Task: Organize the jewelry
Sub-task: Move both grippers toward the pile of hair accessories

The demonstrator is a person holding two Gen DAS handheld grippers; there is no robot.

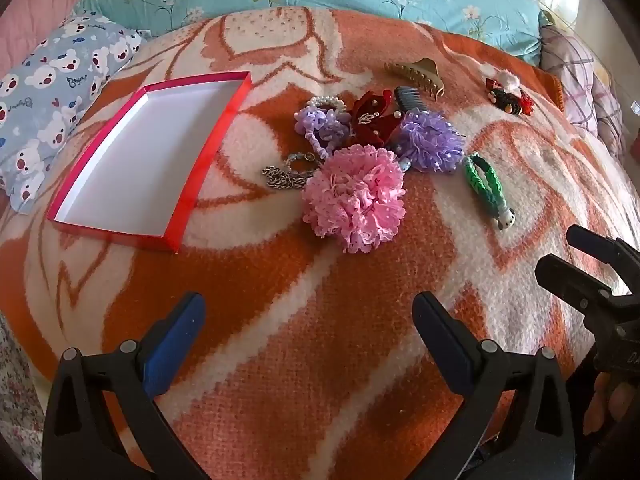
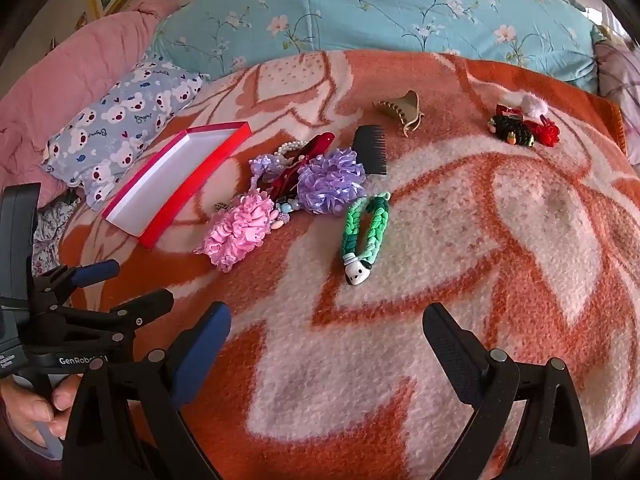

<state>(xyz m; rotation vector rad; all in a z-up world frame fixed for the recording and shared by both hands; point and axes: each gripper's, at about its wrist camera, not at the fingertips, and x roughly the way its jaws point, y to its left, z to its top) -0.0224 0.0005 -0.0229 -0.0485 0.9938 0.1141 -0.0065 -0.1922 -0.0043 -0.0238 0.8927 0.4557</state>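
Surface: orange-and-cream blanket (image 1: pixel 320 360) spread on a bed, pillows banked behind; soft ground, so items are sunk slightly into the pile.
Left gripper (image 1: pixel 308 320): held low over bare blanket, fingers spread wide, nothing gripped; judged staged for a first pick.
Right gripper (image 2: pixel 326 328): likewise parted and unloaded, aimed at the green piece.
Green braided band (image 2: pixel 362 228): laid apart from the heap, nearest the right gripper; an easy first target, judged.
Pink scrunchie (image 1: pixel 356 196): at the near edge of the pile, touching the purple scrunchie (image 1: pixel 430 140) and chain (image 1: pixel 286 178).
Red box (image 1: pixel 148 152): set open left of the pile, nothing seen inside; taken as the destination.
Comb (image 2: pixel 370 148): just behind the heap.
Beige claw clip (image 1: pixel 416 74), red-black clips (image 2: pixel 520 126): scattered farthest back, well apart.
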